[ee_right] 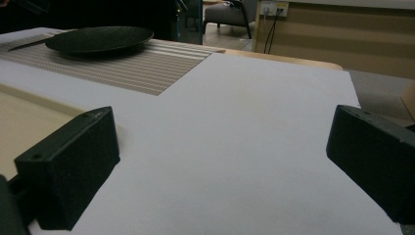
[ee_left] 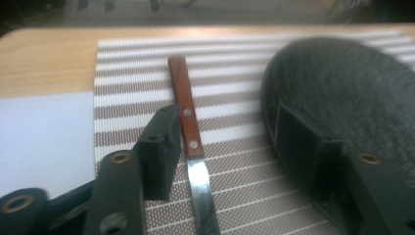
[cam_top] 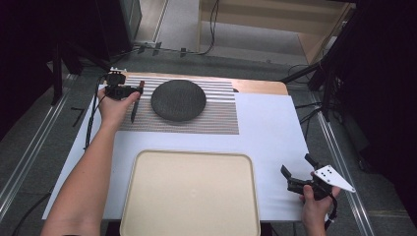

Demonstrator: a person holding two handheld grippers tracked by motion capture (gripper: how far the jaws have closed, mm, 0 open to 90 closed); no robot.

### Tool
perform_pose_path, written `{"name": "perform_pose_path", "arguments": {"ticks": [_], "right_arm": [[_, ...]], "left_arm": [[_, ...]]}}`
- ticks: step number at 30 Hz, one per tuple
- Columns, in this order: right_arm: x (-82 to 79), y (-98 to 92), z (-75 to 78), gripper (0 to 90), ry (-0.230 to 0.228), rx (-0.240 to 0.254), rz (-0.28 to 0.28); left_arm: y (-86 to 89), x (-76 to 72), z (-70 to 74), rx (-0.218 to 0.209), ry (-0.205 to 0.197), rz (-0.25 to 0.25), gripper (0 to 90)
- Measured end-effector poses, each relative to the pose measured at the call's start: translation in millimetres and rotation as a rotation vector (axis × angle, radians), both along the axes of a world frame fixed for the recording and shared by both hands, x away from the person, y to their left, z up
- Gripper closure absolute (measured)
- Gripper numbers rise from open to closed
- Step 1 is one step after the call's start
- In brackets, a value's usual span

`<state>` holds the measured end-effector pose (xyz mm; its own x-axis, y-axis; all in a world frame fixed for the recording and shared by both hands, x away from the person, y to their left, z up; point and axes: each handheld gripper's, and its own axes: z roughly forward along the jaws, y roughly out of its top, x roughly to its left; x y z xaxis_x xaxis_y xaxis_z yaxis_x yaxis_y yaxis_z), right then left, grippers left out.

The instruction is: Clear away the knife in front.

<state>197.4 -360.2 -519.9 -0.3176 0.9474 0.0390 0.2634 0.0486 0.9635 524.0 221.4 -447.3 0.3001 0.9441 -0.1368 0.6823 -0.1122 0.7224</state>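
Your left gripper [ee_left: 230, 161] stands half spread over the knife [ee_left: 188, 132]: one pad lies just beside the wooden handle, seemingly touching its edge, while the other pad stands well apart against the dark round plate [ee_left: 342, 93], so nothing is pinched. In the high view that left gripper [cam_top: 129, 91] sits at about ten o'clock on the table, and the knife [cam_top: 134, 109] lies on the striped placemat [cam_top: 216, 118] with its brown handle toward twelve o'clock and its blade toward six, just beside the plate [cam_top: 178, 100] at the plate's nine o'clock. Your left hand [cam_top: 115, 109] wraps the gripper body from below, the bare forearm running up from the seven o'clock corner of the frame. Your right gripper [cam_top: 300, 172] rests at about four o'clock, jaws spread wide with nothing between them; the right gripper view shows both black pads [ee_right: 73, 171] flanking bare white sheet [ee_right: 235, 147]. Your right hand [cam_top: 314, 204] holds it low at the table's near edge, the grey three-cornered plate on top pointing toward three o'clock. A beige tray [cam_top: 189, 194] lies at six o'clock on the white sheet, which covers most of a wooden table [cam_top: 260, 87]. Beyond lie grey floor, metal rails, trailing cables and pale wooden furniture at twelve o'clock. No brand, label or legible writing can be read.
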Motion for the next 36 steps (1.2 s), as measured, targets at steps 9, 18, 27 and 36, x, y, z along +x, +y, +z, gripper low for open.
{"name": "perform_pose_path", "arguments": {"ticks": [9, 18, 27, 36], "right_arm": [[0.2, 0.2, -0.2, 0.0, 0.004, -0.002, -0.001], [0.9, -0.1, -0.3, 0.0, 0.008, 0.002, -0.006], [0.9, -0.7, -0.4, 0.0, 0.008, 0.007, -0.004], [1.0, -0.8, -0.5, 0.0, 0.009, 0.010, -0.006]], "left_arm": [[1.8, 18.6, -5.3, 0.021, 0.071, 0.013, 57.2], [-2.4, 27.2, -17.0, 0.005, 0.124, 0.021, 61.1], [-4.1, 32.0, -21.6, 0.014, 0.157, 0.050, 67.1], [-8.1, 36.0, -30.8, 0.062, 0.199, 0.087, 69.9]]}}
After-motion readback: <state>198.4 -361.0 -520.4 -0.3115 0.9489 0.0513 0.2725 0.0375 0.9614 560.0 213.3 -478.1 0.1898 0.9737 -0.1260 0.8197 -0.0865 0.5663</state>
